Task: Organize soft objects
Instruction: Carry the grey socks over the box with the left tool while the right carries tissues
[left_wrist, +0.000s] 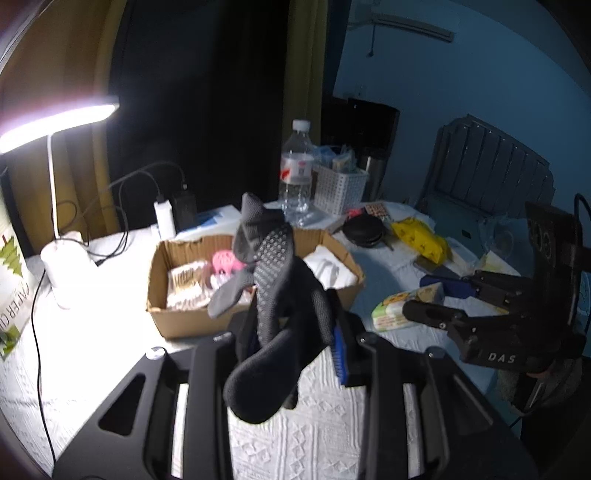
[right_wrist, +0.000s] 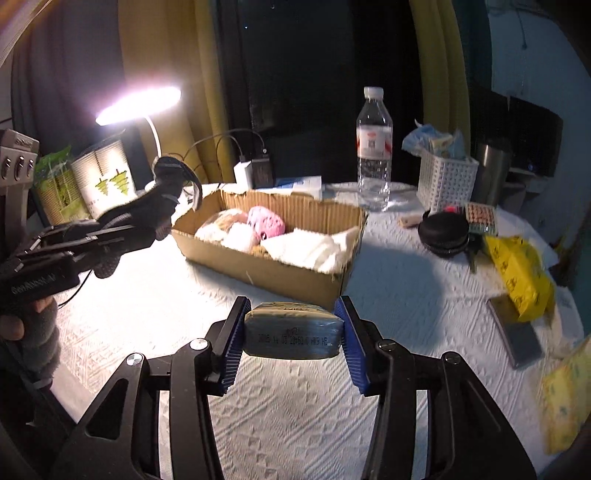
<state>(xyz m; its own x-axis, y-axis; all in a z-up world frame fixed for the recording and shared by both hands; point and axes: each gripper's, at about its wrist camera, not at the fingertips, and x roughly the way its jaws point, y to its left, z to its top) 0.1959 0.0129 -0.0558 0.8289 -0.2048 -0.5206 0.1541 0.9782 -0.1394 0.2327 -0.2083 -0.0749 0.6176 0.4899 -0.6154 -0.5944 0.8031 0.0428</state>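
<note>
My left gripper (left_wrist: 291, 350) is shut on a black knit glove (left_wrist: 280, 295) with grip dots, held up above the table in front of the cardboard box (left_wrist: 184, 317). The glove also shows in the right wrist view (right_wrist: 162, 199), left of the box (right_wrist: 280, 273). My right gripper (right_wrist: 291, 328) is shut on a soft tissue pack (right_wrist: 291, 332), held just before the box's near wall. The pack shows in the left wrist view (left_wrist: 399, 306). The box holds a pink soft toy (right_wrist: 266, 221), white cloths (right_wrist: 314, 247) and other soft items.
A water bottle (right_wrist: 373, 147) and a white basket (right_wrist: 447, 181) stand behind the box. A lit desk lamp (right_wrist: 140, 103), chargers (right_wrist: 255, 170), a black round case (right_wrist: 443, 232), a yellow bag (right_wrist: 517, 269) and a phone (right_wrist: 517, 332) lie around on the white tablecloth (right_wrist: 295, 406).
</note>
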